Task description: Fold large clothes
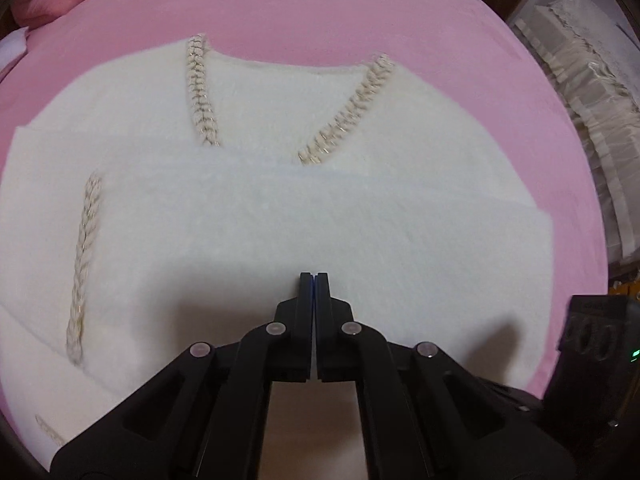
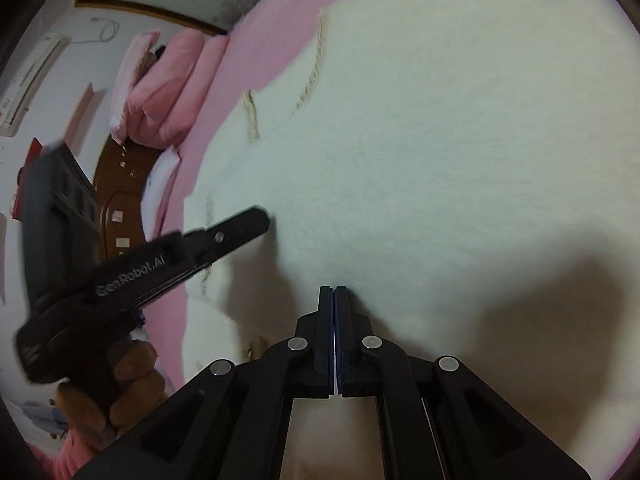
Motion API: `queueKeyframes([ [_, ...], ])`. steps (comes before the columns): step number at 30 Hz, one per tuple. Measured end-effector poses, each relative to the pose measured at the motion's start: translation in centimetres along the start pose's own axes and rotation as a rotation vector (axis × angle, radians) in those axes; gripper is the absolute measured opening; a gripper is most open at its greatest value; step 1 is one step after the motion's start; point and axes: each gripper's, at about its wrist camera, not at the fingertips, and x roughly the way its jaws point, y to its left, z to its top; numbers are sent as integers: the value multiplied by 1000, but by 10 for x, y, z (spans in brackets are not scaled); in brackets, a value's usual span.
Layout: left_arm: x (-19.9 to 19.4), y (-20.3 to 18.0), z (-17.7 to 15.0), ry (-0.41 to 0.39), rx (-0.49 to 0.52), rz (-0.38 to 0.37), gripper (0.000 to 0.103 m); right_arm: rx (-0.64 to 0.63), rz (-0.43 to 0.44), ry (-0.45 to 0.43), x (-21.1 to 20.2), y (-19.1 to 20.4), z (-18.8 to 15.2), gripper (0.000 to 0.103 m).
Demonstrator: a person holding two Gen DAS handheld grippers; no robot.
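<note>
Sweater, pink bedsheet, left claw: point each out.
sweater [image 1: 280,216], left wrist view, on its folded front panel
pink bedsheet [image 1: 320,16], left wrist view, bare part beyond the collar
left claw [image 2: 266,216], right wrist view, at its shut fingertips

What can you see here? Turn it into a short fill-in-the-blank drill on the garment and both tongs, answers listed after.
1. The white fuzzy sweater lies spread on a bedspread coloured ____.
2. The braided trim runs along the sweater's V-shaped ____.
3. The left tongs hover over the sweater with their fingers ____.
4. In the right wrist view, beyond the right tongs, the other tool bears the words ____.

Missing words: pink; neckline; closed; GenRobot.AI
</note>
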Motion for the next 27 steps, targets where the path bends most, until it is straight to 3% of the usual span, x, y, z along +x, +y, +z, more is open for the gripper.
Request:
queueKeyframes([
  [2,8,9,13,-14,-24,-6,0,4,-14,-40,-16,-14,19,0],
  [4,12,21,25,-45,-51,8,0,19,-105,-110,-34,-38,58,0],
  [5,12,27,30,-60,-58,47,0,48,-113,-145,-50,-61,78,0],
  [7,12,40,38,-90,-51,207,0,132,-117,-217,-79,-101,92,0],
  [9,14,54,41,-92,-60,312,0,160,-218,-293,-110,-128,96,0],
  [12,10,70,37,-76,-118,248,0,167,-352,-356,-140,-141,95,0],
  [17,1,79,13,-65,-139,238,0,192,-410,-345,-143,-131,72,0],
  [20,-3,68,-13,-51,-77,282,0,262,-383,-310,-141,-128,39,0],
  [24,-10,46,-67,-53,109,383,0,374,-307,-305,-142,-127,-11,0],
  [27,-23,41,-95,-66,157,406,0,403,-308,-290,-153,-132,-35,0],
])
